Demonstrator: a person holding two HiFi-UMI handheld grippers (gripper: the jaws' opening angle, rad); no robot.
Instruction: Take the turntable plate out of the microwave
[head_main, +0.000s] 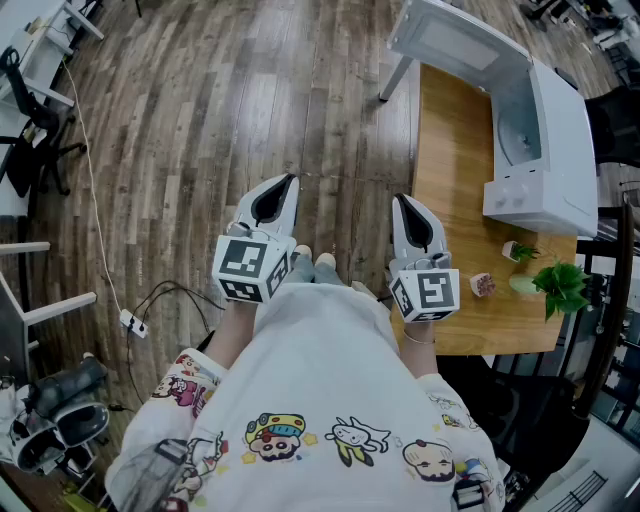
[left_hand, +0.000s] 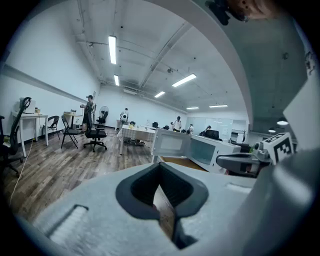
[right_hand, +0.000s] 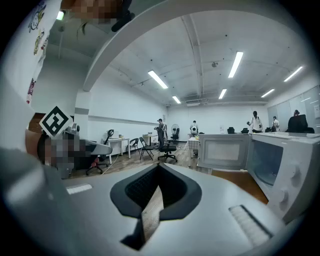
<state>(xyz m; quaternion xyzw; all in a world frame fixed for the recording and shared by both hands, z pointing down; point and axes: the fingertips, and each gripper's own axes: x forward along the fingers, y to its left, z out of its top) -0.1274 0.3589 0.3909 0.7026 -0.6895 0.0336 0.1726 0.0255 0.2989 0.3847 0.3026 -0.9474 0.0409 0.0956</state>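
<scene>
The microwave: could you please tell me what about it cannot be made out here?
- Plate: in the head view only a faint curve shows inside the microwave; too unclear to confirm.
- Left gripper view: the right claw covers its lower right end.
- Right gripper view: the picture's edge cuts off its right side.

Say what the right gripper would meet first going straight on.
Likely the floor: the right gripper aims slightly down, just left of the table and microwave door. Depth is unclear.

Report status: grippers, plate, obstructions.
Left gripper, right gripper shut, empty, short of target. Microwave open, turntable plate inside, untouched. Nothing in the way.
</scene>
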